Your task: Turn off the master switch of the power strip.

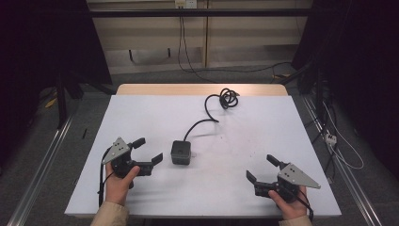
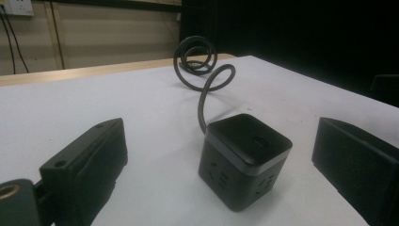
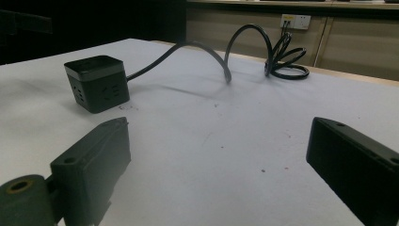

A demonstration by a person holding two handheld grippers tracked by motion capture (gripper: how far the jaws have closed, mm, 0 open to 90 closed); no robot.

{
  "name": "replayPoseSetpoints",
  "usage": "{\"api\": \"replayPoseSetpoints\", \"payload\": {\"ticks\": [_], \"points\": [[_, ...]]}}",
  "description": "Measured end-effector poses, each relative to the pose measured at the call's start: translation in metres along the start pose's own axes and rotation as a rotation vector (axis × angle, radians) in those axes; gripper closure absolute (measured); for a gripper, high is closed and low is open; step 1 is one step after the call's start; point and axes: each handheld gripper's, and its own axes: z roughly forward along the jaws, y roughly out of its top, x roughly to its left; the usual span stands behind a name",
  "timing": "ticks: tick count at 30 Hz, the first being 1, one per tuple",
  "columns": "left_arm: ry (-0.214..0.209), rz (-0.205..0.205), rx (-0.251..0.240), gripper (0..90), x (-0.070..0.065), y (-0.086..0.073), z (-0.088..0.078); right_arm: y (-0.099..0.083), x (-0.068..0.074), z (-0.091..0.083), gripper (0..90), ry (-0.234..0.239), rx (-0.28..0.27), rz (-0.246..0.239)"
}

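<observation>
A black cube-shaped power socket [image 1: 181,152] sits near the middle of the white table top [image 1: 244,136], with sockets on its sides. Its black cable [image 1: 207,120] runs back to a coil [image 1: 228,97] near the far edge. My left gripper [image 1: 147,150] is open just left of the cube, which lies a short way ahead of its jaws in the left gripper view [image 2: 243,160]. My right gripper [image 1: 262,168] is open at the front right, well apart from the cube [image 3: 96,82], with bare table between its jaws.
The table's wooden far edge [image 1: 202,89] shows beyond the white sheet. Cables [image 1: 339,141] and a plug strip lie on the floor to the right. A metal rail [image 1: 42,160] runs along the floor at the left. Wall outlets [image 3: 295,20] sit behind the table.
</observation>
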Motion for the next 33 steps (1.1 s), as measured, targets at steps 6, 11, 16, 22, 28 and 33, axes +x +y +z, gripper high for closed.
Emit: {"api": "replayPoseSetpoints", "payload": {"ticks": [6, 11, 16, 22, 28, 33], "points": [[-0.010, 0.004, 0.010, 3.9, -0.001, 0.002, 0.005, 0.000, 0.000, 0.000, 6.2, -0.001, -0.003, -0.001], [-0.018, -0.007, 0.012, 4.3, -0.003, 0.003, 0.010, 0.000, 0.000, -0.001, 6.3, -0.002, -0.004, 0.001], [-0.022, 0.011, 0.022, 5.0, -0.005, 0.005, 0.014, 0.000, -0.001, -0.001, 6.3, -0.003, -0.006, 0.002], [-0.025, 0.008, 0.024, 5.6, -0.006, 0.006, 0.020, 0.001, -0.001, -0.001, 6.5, -0.004, -0.007, 0.003], [-0.029, 0.018, 0.027, 8.5, -0.007, 0.009, 0.025, 0.001, -0.001, -0.001, 6.5, -0.004, -0.008, 0.004], [-0.034, 0.022, 0.027, 10.3, -0.008, 0.011, 0.028, 0.001, -0.001, -0.002, 6.5, -0.004, -0.008, 0.005]]}}
